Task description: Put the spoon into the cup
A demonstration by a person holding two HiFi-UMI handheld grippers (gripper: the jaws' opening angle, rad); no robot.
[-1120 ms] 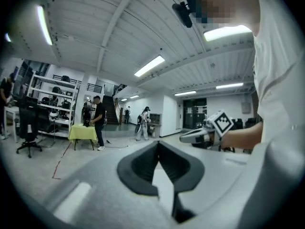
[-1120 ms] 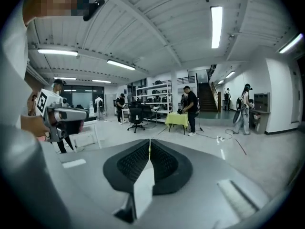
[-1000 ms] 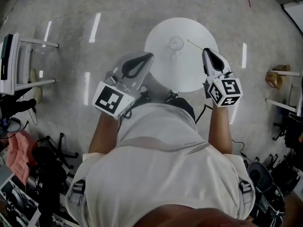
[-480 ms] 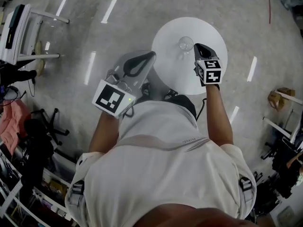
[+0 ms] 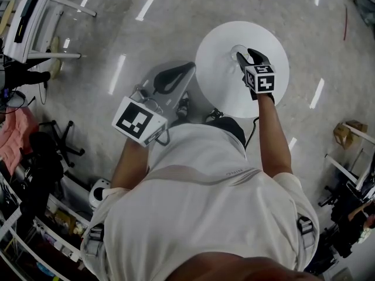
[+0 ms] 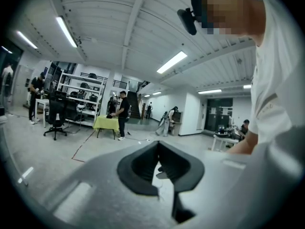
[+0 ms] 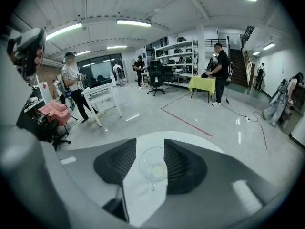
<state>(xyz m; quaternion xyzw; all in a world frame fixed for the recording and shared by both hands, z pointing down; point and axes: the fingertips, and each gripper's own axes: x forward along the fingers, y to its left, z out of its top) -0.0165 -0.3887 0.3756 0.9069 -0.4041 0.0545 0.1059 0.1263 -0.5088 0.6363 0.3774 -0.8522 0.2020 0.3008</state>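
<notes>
A clear glass cup [image 7: 153, 164] stands on the round white table [image 5: 217, 51]. My right gripper [image 5: 246, 54] hangs just over it, tilted downward. Its jaws are opening, and the cup shows in the gap of my right gripper [image 7: 150, 144], untouched by the pads. A pale thin thing, seemingly the spoon [image 7: 155, 171], lies inside the cup. From the head view the cup [image 5: 239, 50] is mostly hidden by the gripper. My left gripper [image 5: 190, 66] floats off the table's left edge, fingertips together and holding nothing, as the left gripper view [image 6: 158, 144] also shows.
A white desk frame [image 5: 29, 22] stands at the far left, with chair bases and clutter below it. A cardboard box [image 5: 343, 134] sits at the right. Several people [image 7: 74, 87] and a yellow-covered table [image 7: 202, 84] are across the hall; red tape [image 7: 188, 123] marks the floor.
My right gripper came down and leftward from the table's right side to just over the cup, and its jaws have parted. The thin spoon it carried is out of them. The left gripper barely moved.
</notes>
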